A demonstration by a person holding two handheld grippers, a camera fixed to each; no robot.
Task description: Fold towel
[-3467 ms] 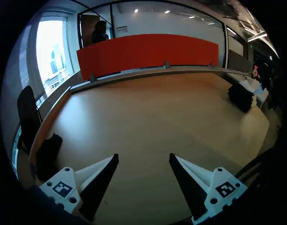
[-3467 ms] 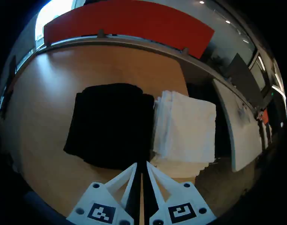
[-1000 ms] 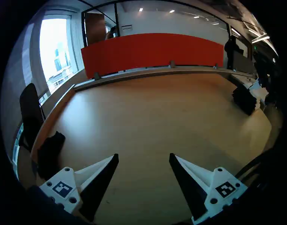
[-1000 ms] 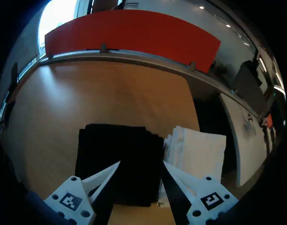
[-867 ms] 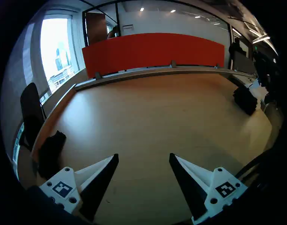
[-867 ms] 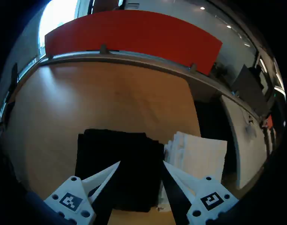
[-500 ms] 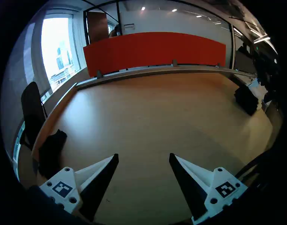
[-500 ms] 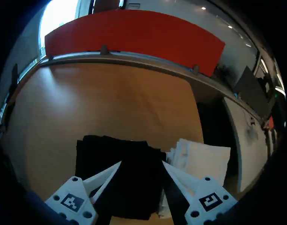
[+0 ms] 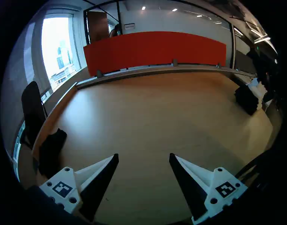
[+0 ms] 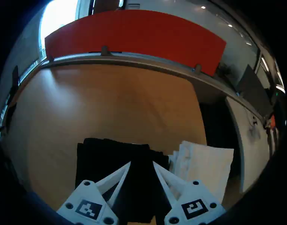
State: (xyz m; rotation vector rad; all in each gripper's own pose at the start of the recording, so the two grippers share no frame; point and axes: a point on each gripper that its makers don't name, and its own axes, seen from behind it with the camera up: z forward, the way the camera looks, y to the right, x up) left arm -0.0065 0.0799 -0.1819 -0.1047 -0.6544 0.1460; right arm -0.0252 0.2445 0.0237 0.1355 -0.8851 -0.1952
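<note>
Left gripper view: left claw (image 9: pixel 143 155) is spread wide, 2 white fingers with nothing between them, and 1 square black-and-white marker on each. It hangs over the bare light-wood desk (image 9: pixel 154 108).
- 9 o'clock: 1 black chair back (image 9: pixel 32 108) off the desk edge
- 8 o'clock: 1 dark soft bundle (image 9: pixel 51 150) at the desk's left edge, can't tell what it is
- 10 o'clock: 1 bright window (image 9: pixel 57 52)
- 12 o'clock: 1 long red partition panel (image 9: pixel 154 48) along the far desk edge
- 3 o'clock: 1 black folded towel pile (image 9: pixel 246 99) with 1 white folded towel pile (image 9: pixel 257 87) touching it on the far side, both well apart from this claw

Right gripper view: same desk, red partition panel at 12 o'clock.
- 7 to 6 o'clock: black folded towel pile (image 10: pixel 94 157) sits on the desk near the bottom edge
- 6 o'clock: right claw (image 10: pixel 141 163), 2 white fingers with 1 marker each, drawn in narrow. Black cloth fills the gap from finger to finger, so it reads as pinching the top of the black folded towel pile
- 5 o'clock: white folded towel pile (image 10: pixel 207 165) just beside the black one, edges touching. Several layers show along its left side, too fine to count
- 4 o'clock: 1 pale second desktop (image 10: pixel 252 146) beyond a dark gap
</note>
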